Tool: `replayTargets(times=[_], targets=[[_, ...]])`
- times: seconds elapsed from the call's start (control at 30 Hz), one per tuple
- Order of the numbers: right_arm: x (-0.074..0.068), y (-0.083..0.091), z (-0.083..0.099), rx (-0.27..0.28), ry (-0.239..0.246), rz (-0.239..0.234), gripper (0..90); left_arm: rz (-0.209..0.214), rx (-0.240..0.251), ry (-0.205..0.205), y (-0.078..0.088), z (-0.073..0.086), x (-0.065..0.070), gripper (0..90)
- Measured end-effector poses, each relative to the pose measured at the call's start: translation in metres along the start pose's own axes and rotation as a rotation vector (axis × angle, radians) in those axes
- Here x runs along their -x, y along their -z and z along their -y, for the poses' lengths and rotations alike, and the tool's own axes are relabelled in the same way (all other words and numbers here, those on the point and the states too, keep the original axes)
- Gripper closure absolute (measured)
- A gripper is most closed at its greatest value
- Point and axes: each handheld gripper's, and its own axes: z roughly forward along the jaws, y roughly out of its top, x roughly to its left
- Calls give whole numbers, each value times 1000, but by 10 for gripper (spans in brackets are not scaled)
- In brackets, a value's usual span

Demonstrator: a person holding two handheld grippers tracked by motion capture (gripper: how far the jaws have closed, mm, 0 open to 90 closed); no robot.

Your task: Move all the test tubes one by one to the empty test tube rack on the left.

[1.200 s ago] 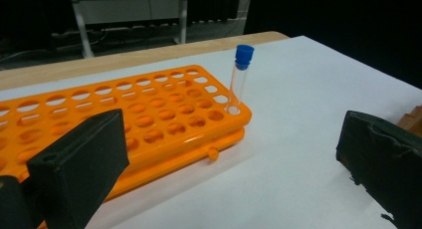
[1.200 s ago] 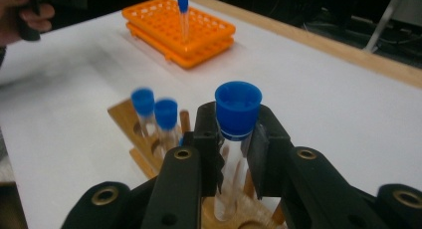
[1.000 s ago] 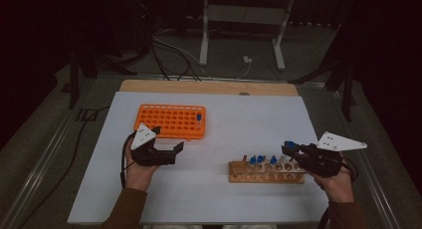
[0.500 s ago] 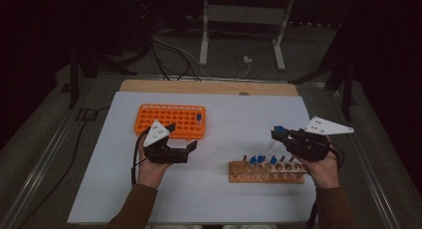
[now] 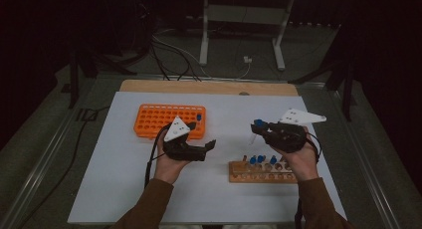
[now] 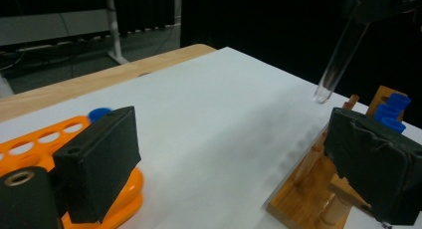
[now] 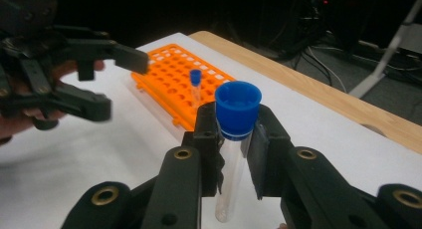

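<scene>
1. High view: the left gripper (image 5: 211,146) sits near the middle of the white table (image 5: 114,189), its jaws pointing toward three o'clock and standing apart with nothing between them – they have just been closing a little. Behind it, at about eleven o'clock, lies the orange rack (image 5: 154,122), with one blue-capped tube (image 5: 198,118) standing near its right end.
2. High view again: the right gripper (image 5: 257,130) hangs above the table at about three o'clock from the left one, its jaws closed on a clear test tube (image 5: 254,135) with a blue cap. The wooden rack (image 5: 259,172) lies in front of it, at about six o'clock, with several blue-capped tubes standing in it.
3. Left gripper view: the two black jaws are wide apart over bare white table. The orange rack (image 6: 35,144) is at nine o'clock, the wooden rack (image 6: 303,189) at four o'clock, and the rounded bottom of the clear test tube (image 6: 341,59) hangs in the air at two o'clock – clear of the table.
4. Right gripper view: the jaws pinch the test tube (image 7: 234,164) just under its blue cap (image 7: 238,108); it stands roughly upright. The orange rack (image 7: 169,84) lies beyond at twelve o'clock, and the left gripper (image 7: 117,82) shows at ten o'clock, jaws apart.
</scene>
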Motion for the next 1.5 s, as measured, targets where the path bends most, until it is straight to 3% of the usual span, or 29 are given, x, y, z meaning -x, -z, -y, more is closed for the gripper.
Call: replayTargets(times=[0.17, 0.27, 0.47, 0.87, 1.3, 1.43, 1.5], targets=[[-9, -15, -7, -3, 0, -24, 765, 24, -1, -6, -10, -4, 6, 97], [-14, -23, -9, -8, 6, -38, 765, 66, 3, -15, -15, -5, 10, 221], [-26, -36, -14, -13, 14, -66, 765, 70, -2, -34, -24, -8, 19, 269], [-39, -50, -19, -22, 28, -104, 764, 103, 32, -54, -29, -11, 26, 584], [-43, -58, -19, -27, 27, -118, 762, 115, 31, -99, -27, -12, 28, 772], [-42, -58, -19, -25, 23, -160, 616, 105, 25, -98, -27, -11, 25, 775], [-43, -58, -19, -27, 24, -170, 496, 98, 27, -94, -27, -11, 24, 776]])
